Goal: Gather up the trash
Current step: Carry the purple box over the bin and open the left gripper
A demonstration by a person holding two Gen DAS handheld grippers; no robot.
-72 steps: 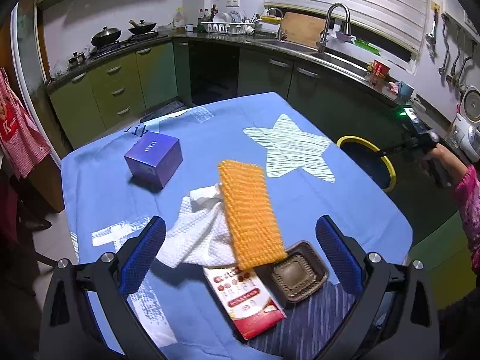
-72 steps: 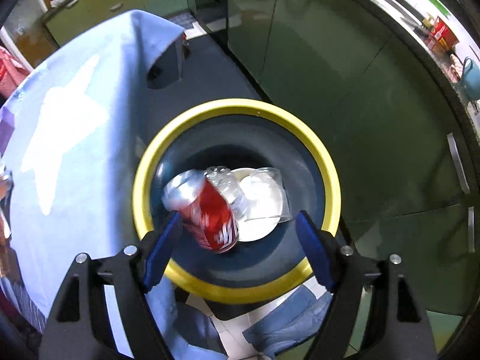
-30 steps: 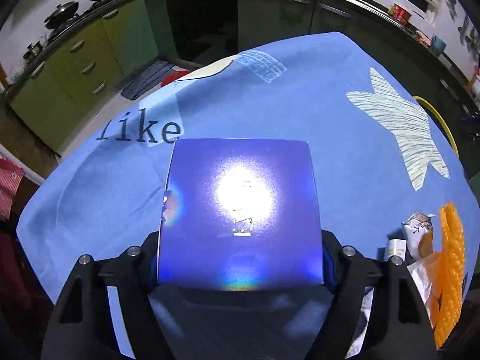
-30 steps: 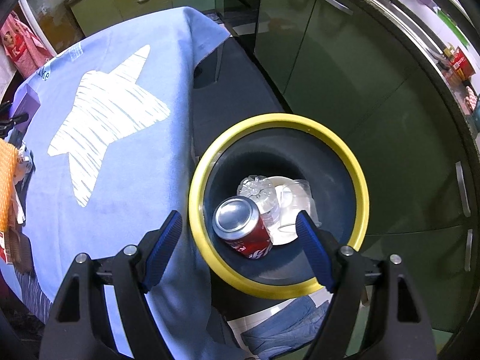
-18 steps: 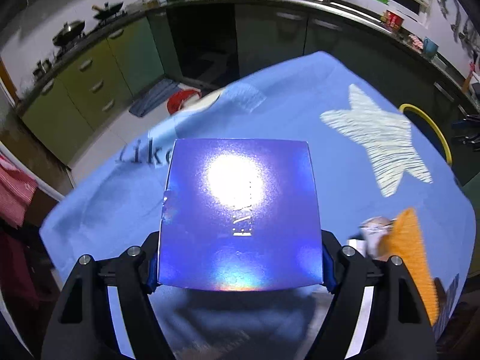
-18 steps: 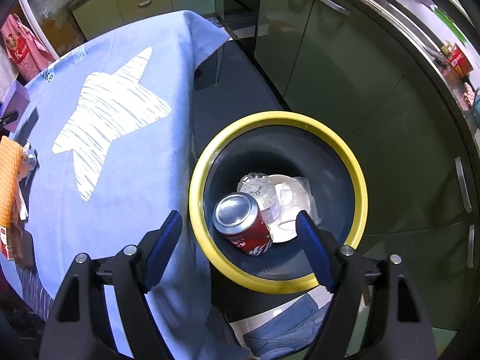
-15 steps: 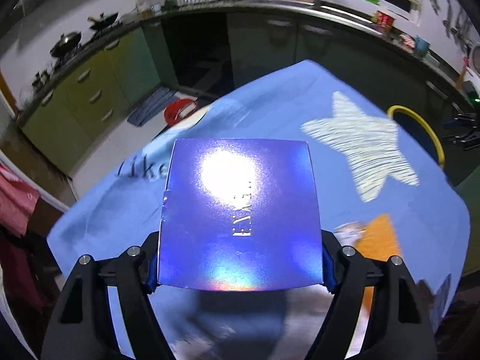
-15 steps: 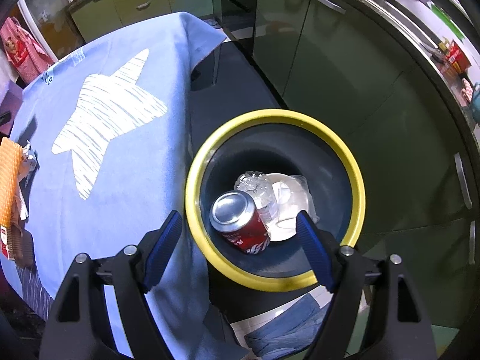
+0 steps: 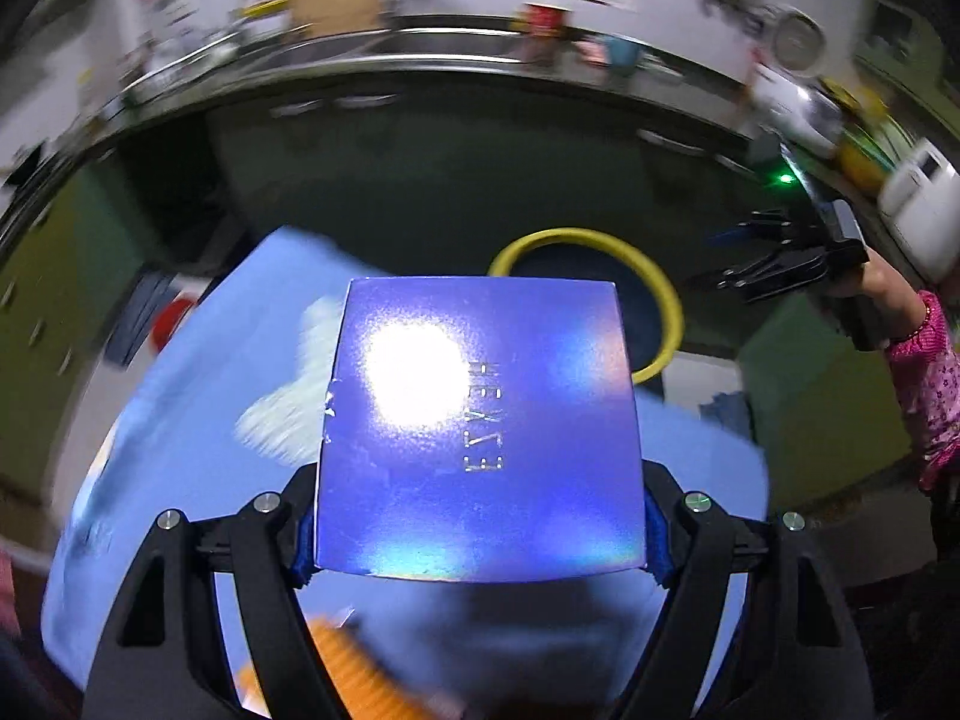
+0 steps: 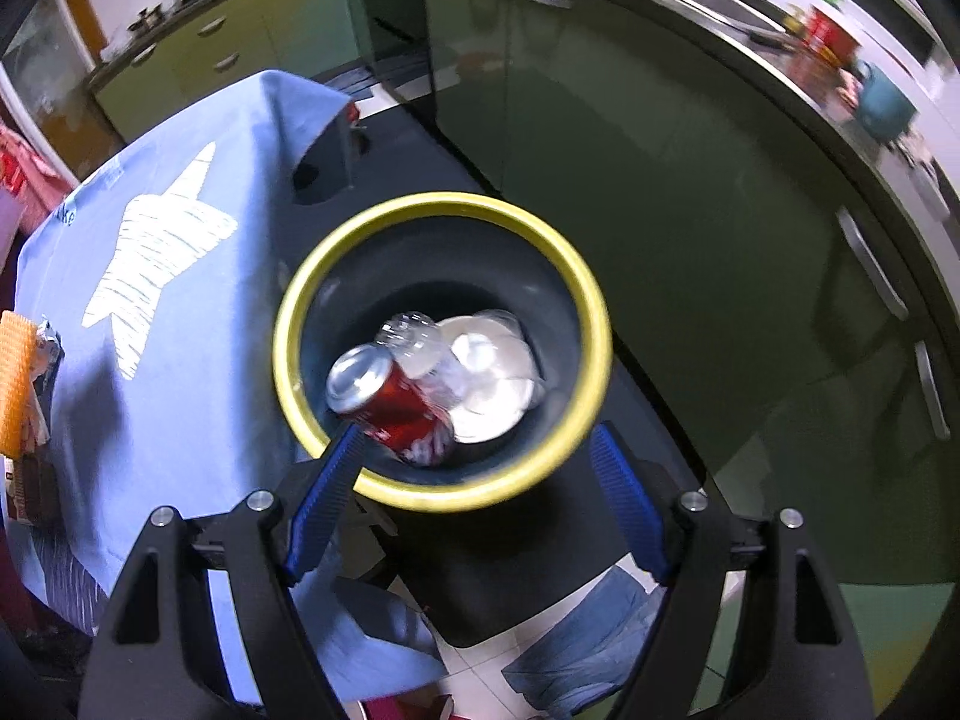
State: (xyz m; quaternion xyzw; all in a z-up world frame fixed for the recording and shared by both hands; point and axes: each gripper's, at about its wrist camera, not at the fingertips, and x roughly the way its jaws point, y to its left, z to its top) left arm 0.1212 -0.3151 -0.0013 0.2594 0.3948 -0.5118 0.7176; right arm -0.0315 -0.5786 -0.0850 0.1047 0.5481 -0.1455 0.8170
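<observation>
Left wrist view: level, toward counter, box close. Right wrist view: steeply down. Shared: yellow-rimmed bin [image 9: 659,276] [image 10: 360,483].

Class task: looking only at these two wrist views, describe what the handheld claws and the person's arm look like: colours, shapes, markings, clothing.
Each claw, left claw and right claw, has matte black angular arms with triangular cut-outs, round silver screws and ribbed blue finger pads. The left view shows the right claw's black body with a green light, and a pink patterned sleeve.

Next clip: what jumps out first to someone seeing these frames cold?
The shiny blue box fills the left wrist view, clamped in the left gripper and facing the yellow-rimmed bin beyond the table edge. In the right wrist view, the open right gripper hangs over that bin, where a red can lies on clear plastic.
</observation>
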